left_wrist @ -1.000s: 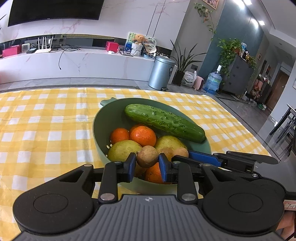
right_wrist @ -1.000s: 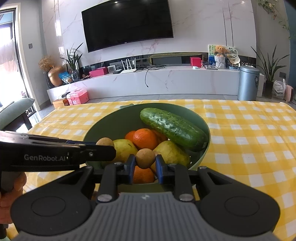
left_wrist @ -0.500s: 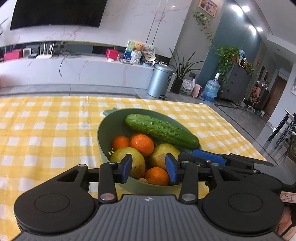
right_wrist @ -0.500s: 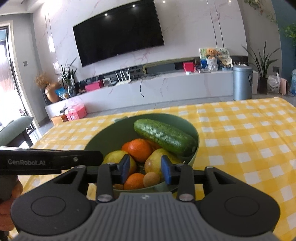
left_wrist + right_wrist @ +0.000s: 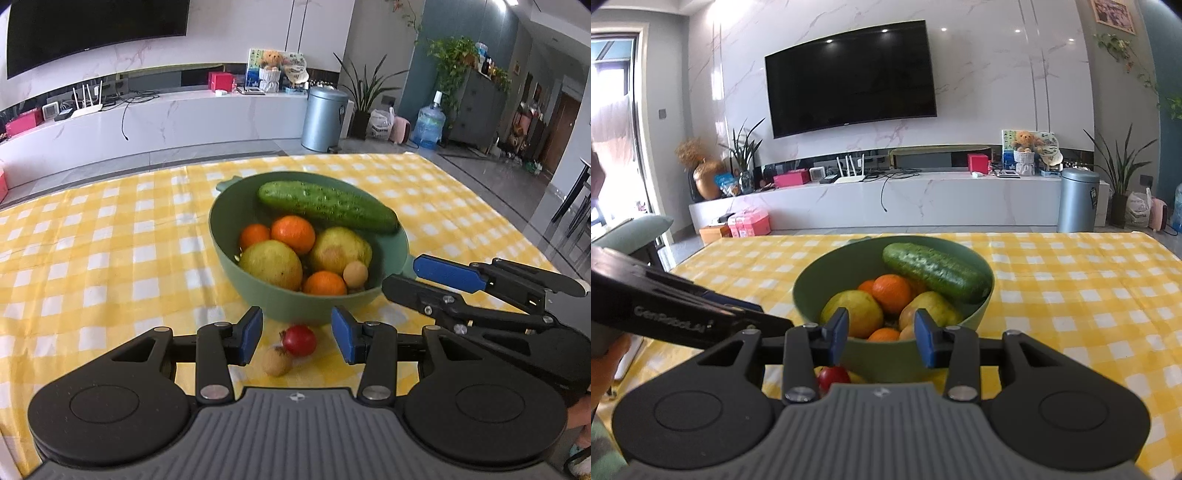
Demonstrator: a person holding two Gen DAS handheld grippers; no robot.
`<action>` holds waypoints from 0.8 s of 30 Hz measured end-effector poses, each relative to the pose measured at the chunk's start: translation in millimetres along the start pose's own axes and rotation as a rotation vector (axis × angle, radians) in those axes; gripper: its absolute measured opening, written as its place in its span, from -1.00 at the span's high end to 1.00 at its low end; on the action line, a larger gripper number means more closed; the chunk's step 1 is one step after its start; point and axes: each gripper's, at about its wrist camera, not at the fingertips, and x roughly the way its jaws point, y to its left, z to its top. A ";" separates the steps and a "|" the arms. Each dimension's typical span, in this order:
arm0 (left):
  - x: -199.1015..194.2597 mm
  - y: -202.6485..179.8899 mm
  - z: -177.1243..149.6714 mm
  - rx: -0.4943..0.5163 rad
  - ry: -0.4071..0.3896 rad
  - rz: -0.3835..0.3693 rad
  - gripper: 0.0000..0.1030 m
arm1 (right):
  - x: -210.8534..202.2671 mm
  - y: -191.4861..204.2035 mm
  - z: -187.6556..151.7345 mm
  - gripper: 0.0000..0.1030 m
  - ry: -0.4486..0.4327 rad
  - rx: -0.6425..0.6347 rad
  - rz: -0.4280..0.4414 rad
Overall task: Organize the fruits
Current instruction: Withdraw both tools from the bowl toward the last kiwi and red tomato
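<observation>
A green bowl on the yellow checked cloth holds a cucumber, oranges, two yellow-green pears and a small tan fruit. My left gripper is open and empty, just in front of the bowl. A small red fruit and a small tan fruit lie on the cloth between its fingers. My right gripper is open and empty, raised before the bowl; the red fruit shows under it. The right gripper also shows in the left wrist view.
The table's far and right edges drop to the floor. A TV wall, a white counter and a grey bin stand beyond it. A hand holds the left gripper at the left of the right wrist view.
Both grippers held small tan fruits over the bowl a second ago. Both opened and dropped them into the bowl, then pulled back and up. The red and tan fruits on the cloth came into view.
</observation>
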 end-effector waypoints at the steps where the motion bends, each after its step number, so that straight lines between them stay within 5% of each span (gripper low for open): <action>1: 0.7 0.3 -1.4 0.001 0.008 0.001 0.00 | -0.7 1.4 -0.9 0.27 0.008 -0.003 0.004; 6: 3.2 3.2 -8.4 -0.004 0.038 0.015 0.00 | -1.5 3.2 -5.9 0.05 0.058 0.008 0.016; 19: 33.6 13.8 -20.6 -0.033 0.144 0.041 0.00 | 46.8 -17.0 -21.7 0.04 0.353 0.135 -0.066; 24: 42.6 15.8 -26.6 -0.005 0.171 0.049 0.00 | 57.1 -20.4 -26.6 0.04 0.373 0.167 -0.061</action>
